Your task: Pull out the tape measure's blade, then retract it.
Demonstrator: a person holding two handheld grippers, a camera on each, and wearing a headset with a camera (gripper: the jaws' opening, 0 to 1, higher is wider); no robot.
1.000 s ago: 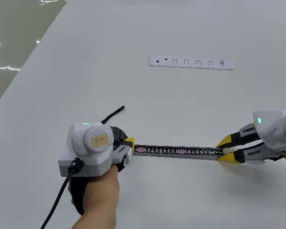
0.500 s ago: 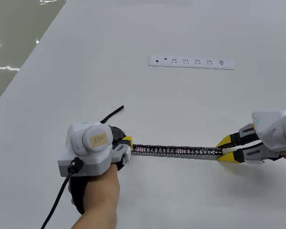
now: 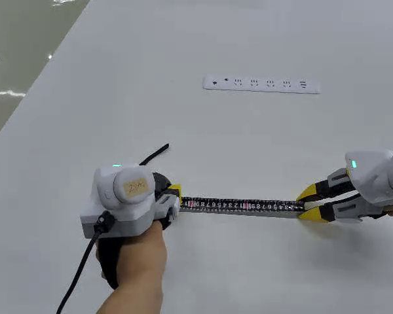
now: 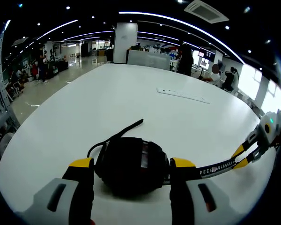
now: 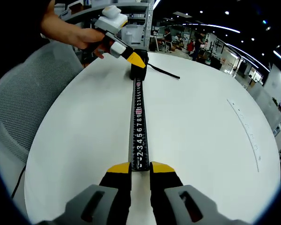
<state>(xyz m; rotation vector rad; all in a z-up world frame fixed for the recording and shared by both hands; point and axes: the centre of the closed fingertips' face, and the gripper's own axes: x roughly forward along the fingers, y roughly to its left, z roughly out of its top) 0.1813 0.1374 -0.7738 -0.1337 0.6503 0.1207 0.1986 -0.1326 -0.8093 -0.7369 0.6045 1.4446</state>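
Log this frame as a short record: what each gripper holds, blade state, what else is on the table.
left gripper: closed on the tape measure case, resting on the table
right gripper: closed on the end of the blade
blade: pulled out, stretched straight between the grippers
strap: black, trailing from the case
other: white power strip farther back on table
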